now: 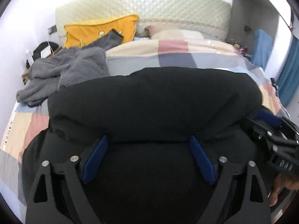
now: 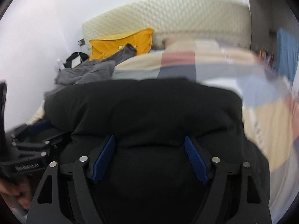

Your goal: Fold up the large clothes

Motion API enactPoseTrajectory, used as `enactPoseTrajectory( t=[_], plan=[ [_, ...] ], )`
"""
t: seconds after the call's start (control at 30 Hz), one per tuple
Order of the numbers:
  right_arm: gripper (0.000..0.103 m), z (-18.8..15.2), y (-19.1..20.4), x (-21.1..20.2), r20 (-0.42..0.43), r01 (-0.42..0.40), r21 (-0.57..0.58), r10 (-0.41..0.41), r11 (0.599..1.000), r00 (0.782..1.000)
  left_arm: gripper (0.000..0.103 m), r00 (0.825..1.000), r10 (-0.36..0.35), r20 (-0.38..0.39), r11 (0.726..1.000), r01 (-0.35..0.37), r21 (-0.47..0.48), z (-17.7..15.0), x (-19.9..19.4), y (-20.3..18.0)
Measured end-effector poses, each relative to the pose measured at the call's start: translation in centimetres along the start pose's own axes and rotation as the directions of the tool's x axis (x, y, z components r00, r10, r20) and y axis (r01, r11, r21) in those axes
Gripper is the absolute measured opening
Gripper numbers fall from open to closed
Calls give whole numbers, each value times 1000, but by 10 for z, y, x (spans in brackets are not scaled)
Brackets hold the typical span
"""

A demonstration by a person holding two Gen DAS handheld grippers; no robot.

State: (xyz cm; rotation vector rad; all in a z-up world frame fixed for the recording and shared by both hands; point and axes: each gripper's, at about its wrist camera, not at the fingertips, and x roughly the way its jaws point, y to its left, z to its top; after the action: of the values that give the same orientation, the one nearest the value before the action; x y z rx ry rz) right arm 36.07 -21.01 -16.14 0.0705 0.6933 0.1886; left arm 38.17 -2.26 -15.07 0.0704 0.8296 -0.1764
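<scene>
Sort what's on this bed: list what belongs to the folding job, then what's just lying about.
Job:
black garment
left hand-held gripper
right hand-held gripper

Lying about:
grey fleece
yellow pillow
patchwork quilt
cream headboard

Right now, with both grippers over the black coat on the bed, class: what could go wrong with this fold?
1. Both grippers, left and right, are open, so the puffy coat may spring open.
2. The grey fleece touches the coat's left edge and could get dragged along.
</scene>
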Motion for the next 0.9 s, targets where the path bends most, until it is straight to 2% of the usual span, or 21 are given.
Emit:
enactPoseTrajectory(
  t=[0.07,0.17,0.33,0.6,0.9],
  plan=[
    [82,4,-2,19,13,12,-4,-12,1000,1000,93,1000,-4,-3,1000,4,-14,12,16,5],
    [86,12,-10,44,-15,15,26,-15,1000,1000,96,1000,-2,1,1000,2,-18,21,36,6],
    [92,25,-11,77,-48,36,16,-35,999,998,99,999,30,23,999,-30,-12,24,56,0],
    [96,31,-22,98,-65,4,43,-1,999,998,100,999,32,25,999,-31,-30,32,70,1],
    [98,23,-22,104,-53,6,33,-4,999,999,100,999,25,20,999,-25,-41,27,69,2]
  ],
)
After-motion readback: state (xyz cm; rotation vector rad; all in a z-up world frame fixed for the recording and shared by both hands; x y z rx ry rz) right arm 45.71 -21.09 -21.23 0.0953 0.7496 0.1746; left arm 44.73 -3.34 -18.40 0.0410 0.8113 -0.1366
